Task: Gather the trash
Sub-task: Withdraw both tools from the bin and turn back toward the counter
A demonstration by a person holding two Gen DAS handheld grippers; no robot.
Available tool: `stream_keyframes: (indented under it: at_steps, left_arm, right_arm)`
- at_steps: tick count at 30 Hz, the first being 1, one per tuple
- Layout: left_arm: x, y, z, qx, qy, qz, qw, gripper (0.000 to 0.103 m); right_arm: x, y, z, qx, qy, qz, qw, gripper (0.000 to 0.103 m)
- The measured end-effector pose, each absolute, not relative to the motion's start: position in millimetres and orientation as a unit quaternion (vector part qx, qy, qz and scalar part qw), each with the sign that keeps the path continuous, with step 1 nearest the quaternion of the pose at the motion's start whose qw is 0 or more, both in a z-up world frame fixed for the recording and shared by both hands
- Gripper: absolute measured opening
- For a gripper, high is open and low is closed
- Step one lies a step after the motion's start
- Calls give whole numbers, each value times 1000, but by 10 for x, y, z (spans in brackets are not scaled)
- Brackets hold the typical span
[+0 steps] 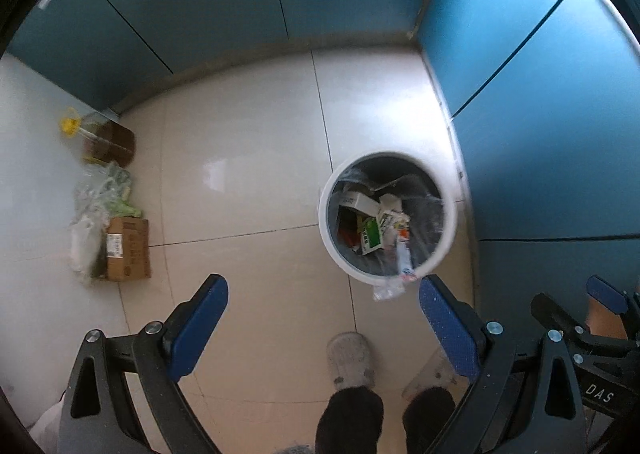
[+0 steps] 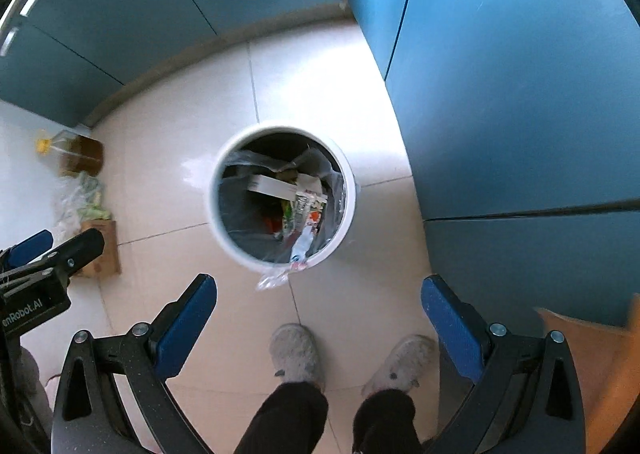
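A round white trash bin [image 1: 448, 230] stands on the tiled floor by the blue cabinets; it also shows in the right wrist view [image 2: 348, 206]. Its clear liner holds cartons and wrappers [image 1: 380, 226], and a clear wrapper [image 1: 390, 288] hangs over the near rim, seen too in the right wrist view [image 2: 274, 278]. My left gripper [image 1: 324, 318] is open and empty, held high above the floor, near side of the bin. My right gripper [image 2: 320, 318] is open and empty, also above the floor short of the bin.
Blue cabinets [image 1: 540, 94] wall the back and right. At the left wall lie an oil bottle [image 1: 106, 140], plastic bags [image 1: 98, 210] and a cardboard box [image 1: 128, 250]. The person's slippered feet [image 2: 296, 354] stand below the grippers. A brown cardboard piece [image 2: 600, 358] sits at right.
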State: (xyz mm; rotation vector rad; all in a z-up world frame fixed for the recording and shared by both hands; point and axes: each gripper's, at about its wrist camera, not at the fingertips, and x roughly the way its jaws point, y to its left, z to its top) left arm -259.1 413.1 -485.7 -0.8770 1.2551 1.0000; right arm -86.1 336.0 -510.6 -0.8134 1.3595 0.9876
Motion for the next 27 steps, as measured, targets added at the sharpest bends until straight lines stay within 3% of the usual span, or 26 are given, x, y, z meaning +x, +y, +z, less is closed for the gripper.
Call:
stream_keyframes:
  at_steps: [15, 21, 27]
  left_arm:
    - [-2773, 3280, -2483, -346, 488, 459, 657, 98]
    - [-2762, 3066, -1970, -335, 473, 460, 672, 98]
    - [-2299, 2928, -1486, -279, 467, 461, 701, 98]
  right_arm:
    - [-1022, 2563, -2417, -319, 535, 472, 623, 103]
    - [-914, 2218, -1732, -281, 532, 486, 634, 103]
    - [-439, 1930, -1403, -199, 553, 469, 659, 103]
